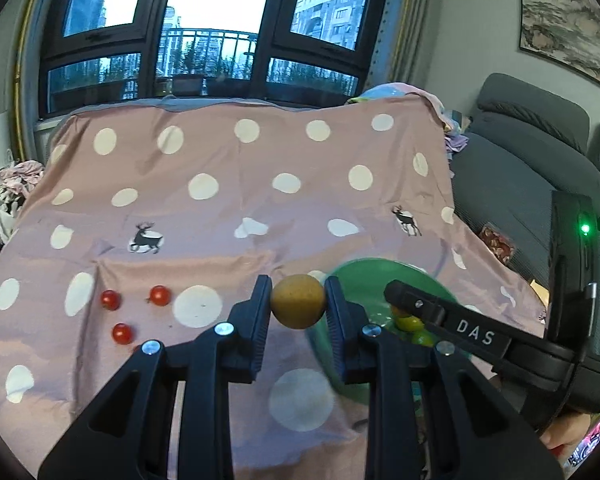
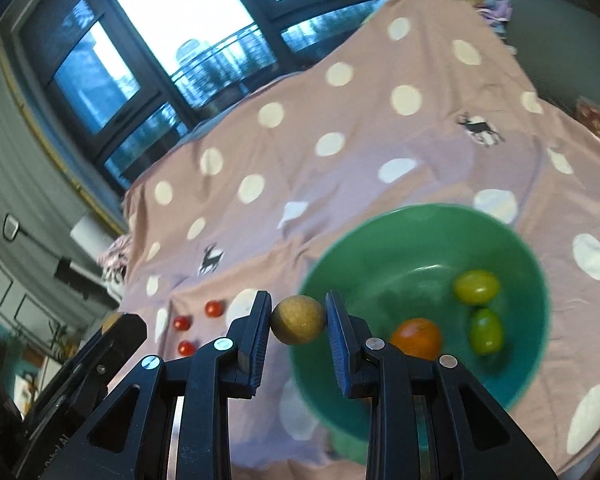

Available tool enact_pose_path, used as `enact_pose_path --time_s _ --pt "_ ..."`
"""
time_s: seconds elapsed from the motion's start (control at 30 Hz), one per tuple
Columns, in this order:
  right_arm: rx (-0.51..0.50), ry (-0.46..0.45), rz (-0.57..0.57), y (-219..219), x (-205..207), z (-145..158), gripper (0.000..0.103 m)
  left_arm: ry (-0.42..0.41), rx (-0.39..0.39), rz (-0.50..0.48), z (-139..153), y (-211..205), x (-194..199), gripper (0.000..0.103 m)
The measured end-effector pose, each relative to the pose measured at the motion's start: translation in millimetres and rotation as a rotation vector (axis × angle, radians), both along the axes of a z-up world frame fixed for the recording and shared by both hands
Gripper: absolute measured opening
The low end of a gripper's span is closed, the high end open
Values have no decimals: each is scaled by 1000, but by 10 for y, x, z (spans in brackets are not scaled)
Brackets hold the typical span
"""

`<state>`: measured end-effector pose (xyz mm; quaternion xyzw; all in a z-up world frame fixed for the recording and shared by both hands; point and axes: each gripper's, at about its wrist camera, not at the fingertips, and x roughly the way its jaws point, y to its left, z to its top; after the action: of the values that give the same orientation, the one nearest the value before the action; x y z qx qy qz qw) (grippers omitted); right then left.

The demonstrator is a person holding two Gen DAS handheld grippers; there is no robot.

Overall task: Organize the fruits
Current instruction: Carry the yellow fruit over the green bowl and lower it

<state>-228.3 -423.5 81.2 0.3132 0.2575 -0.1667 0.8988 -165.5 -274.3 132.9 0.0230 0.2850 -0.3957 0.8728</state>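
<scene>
My left gripper is shut on a round brown fruit, held above the cloth just left of the green bowl. My right gripper is shut on another round brown fruit over the near left rim of the green bowl. The bowl holds an orange fruit and two green fruits. Three small red fruits lie on the cloth to the left; they also show in the right wrist view. The right gripper's body crosses over the bowl in the left wrist view.
A pink cloth with white dots covers the table. A grey sofa stands to the right. A large window is behind. A heap of clothes lies at the far left.
</scene>
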Motion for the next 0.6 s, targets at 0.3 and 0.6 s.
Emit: enact_pose_path --time_s 0.3,0.6 --pt "-6 12 -186 -346 -365 -4 29 50 12 -82 -85 -351 -83 26" --pt "23 37 -273 -608 -560 -108 29 116 37 -170 -238 -673 -136 26"
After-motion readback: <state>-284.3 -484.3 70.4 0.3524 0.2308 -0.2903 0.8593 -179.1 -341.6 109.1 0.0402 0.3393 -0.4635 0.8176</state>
